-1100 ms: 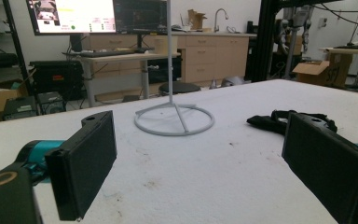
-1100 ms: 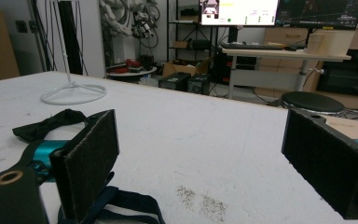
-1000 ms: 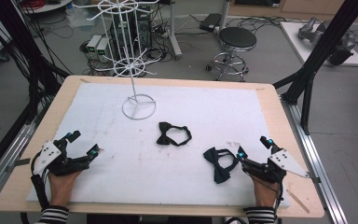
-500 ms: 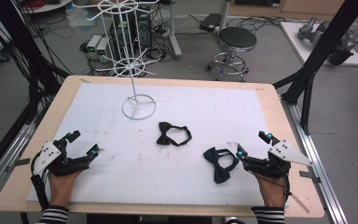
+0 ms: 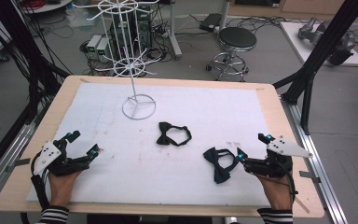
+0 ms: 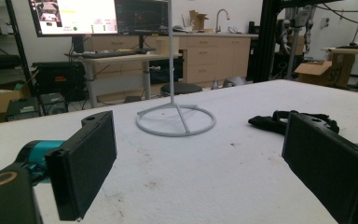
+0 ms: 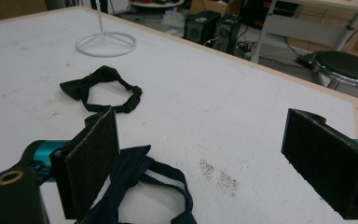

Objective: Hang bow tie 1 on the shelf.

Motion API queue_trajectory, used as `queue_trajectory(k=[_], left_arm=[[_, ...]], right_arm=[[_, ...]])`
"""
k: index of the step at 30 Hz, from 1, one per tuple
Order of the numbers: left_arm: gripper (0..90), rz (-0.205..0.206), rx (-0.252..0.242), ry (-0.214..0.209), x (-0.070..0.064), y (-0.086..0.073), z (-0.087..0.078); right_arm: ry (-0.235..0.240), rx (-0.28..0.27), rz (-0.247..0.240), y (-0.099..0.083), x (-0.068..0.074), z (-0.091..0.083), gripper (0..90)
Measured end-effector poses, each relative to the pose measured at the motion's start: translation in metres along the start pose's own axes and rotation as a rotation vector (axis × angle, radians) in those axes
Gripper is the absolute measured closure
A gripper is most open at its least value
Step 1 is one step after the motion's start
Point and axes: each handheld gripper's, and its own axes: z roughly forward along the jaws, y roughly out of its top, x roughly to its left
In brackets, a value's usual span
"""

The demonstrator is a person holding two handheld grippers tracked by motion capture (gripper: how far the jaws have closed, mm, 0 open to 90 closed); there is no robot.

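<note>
A white wire stand [image 5: 139,107] rises from the far left part of the white mat [image 5: 214,107]. A black bow tie [image 5: 173,134] lies at mid table, and a dark navy bow tie [image 5: 220,164] lies nearer on the right. My right gripper [image 5: 251,145] is open, its left jaw just beside the navy bow tie [image 7: 140,186], with nothing between the jaws. My left gripper [image 5: 85,142] rests open at the near left, empty, facing the stand's ring base [image 6: 176,120] and the black bow tie [image 6: 279,120]. The black bow tie [image 7: 100,86] and stand [image 7: 106,44] lie farther off.
The mat covers a wooden table [image 5: 270,93] with bare margins at the edges. A black stool [image 5: 237,39] and computer boxes [image 5: 98,46] stand on the floor beyond the far edge. Black frame posts [image 5: 324,51] rise at the right.
My right gripper has tipped slightly, its grey plate shifting up and away, while staying beside the navy bow tie. The left gripper and both bow ties have not moved.
</note>
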Motion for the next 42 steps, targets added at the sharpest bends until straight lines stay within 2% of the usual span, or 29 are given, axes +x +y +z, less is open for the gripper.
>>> queue_trajectory(k=[6,8,12,14,15,19,20,24,26,27,29,32,35,38,42], left_arm=[[10.4,-0.001,-0.001,0.001,0.0,0.0,0.0],[10.4,0.0,0.0,0.0,0.0,0.0,0.0],[10.4,0.0,0.0,0.0,0.0,0.0,0.0],[10.4,0.0,0.0,0.0,0.0,0.0,0.0],[10.4,-0.001,0.0,0.0,0.0,0.0,0.0],[10.5,-0.001,0.001,0.001,0.0,0.0,0.0],[10.4,-0.002,0.001,0.001,0.0,0.0,0.001],[10.5,-0.002,0.002,0.001,0.0,0.0,0.001],[10.4,0.0,0.007,0.0,0.0,0.0,0.001],[10.4,0.002,0.01,0.001,0.0,0.0,0.001],[10.4,0.002,0.011,0.001,0.0,0.0,0.001],[10.4,0.002,0.011,0.002,0.0,0.0,0.001],[10.5,0.002,0.011,0.002,0.0,0.0,0.001],[10.4,0.001,0.01,0.003,0.0,0.0,0.001],[10.4,0.001,0.011,0.002,0.0,0.0,0.001]], right_arm=[[0.044,0.052,-0.026,0.009,0.002,0.002,10.4],[0.055,0.093,-0.036,0.01,0.005,0.005,10.5],[0.05,0.129,-0.036,0.008,0.007,0.009,10.5],[0.061,0.162,-0.049,0.006,0.009,0.013,10.5],[0.075,0.207,-0.071,0.005,0.012,0.017,10.5],[0.092,0.249,-0.091,0.004,0.016,0.024,10.5],[0.106,0.274,-0.085,0.003,0.017,0.028,10.5],[0.121,0.302,-0.087,0.001,0.02,0.033,11.6],[0.149,0.323,-0.109,0.001,0.022,0.035,15.8],[0.155,0.351,-0.132,0.001,0.024,0.038,15.8],[0.163,0.365,-0.143,0.001,0.025,0.04,15.8],[0.179,0.371,-0.133,0.002,0.026,0.041,15.8],[0.185,0.376,-0.151,0.002,0.028,0.044,15.7],[0.195,0.402,-0.146,0.001,0.03,0.046,16.0],[0.231,0.449,-0.139,0.0,0.033,0.049,20.8]])
